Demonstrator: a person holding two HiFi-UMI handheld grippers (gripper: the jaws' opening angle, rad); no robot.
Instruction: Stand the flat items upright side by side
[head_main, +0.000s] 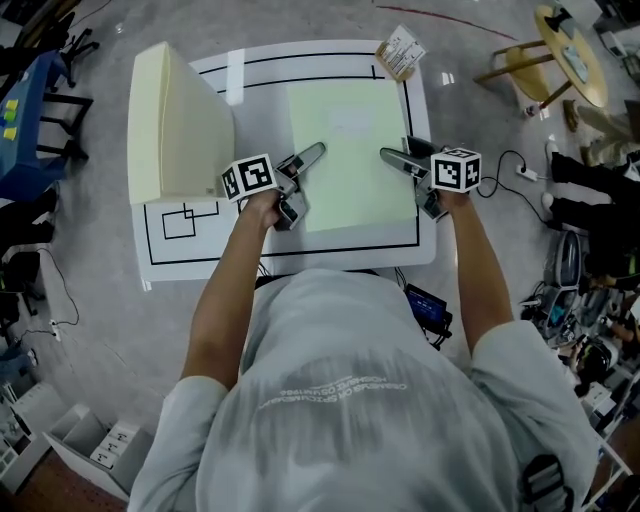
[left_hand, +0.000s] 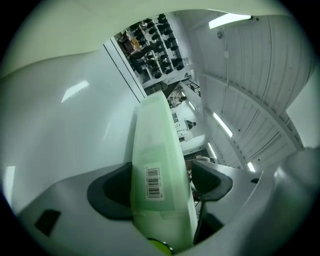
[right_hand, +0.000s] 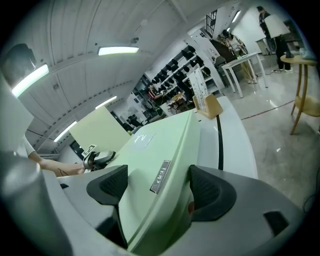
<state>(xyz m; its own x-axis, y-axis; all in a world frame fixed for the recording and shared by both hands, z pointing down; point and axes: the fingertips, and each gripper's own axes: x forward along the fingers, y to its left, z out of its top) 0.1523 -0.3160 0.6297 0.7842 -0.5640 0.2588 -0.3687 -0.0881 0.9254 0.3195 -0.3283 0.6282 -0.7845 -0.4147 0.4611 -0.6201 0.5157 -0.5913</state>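
Two flat items on the white table (head_main: 260, 120) — at the left the cream panel (head_main: 180, 125), which looks to stand on edge in the right gripper view. Left gripper (left_hand: 161, 184) is clamped on the left edge of the pale green folder (head_main: 350, 150), with its barcode label (left_hand: 154, 182) between the jaws. Folder sits mid-table — lifted or lying flat, I can't tell. Right gripper (right_hand: 156, 187) is clamped on the folder's right edge. Card stand (head_main: 400, 52) sits at the far right corner.
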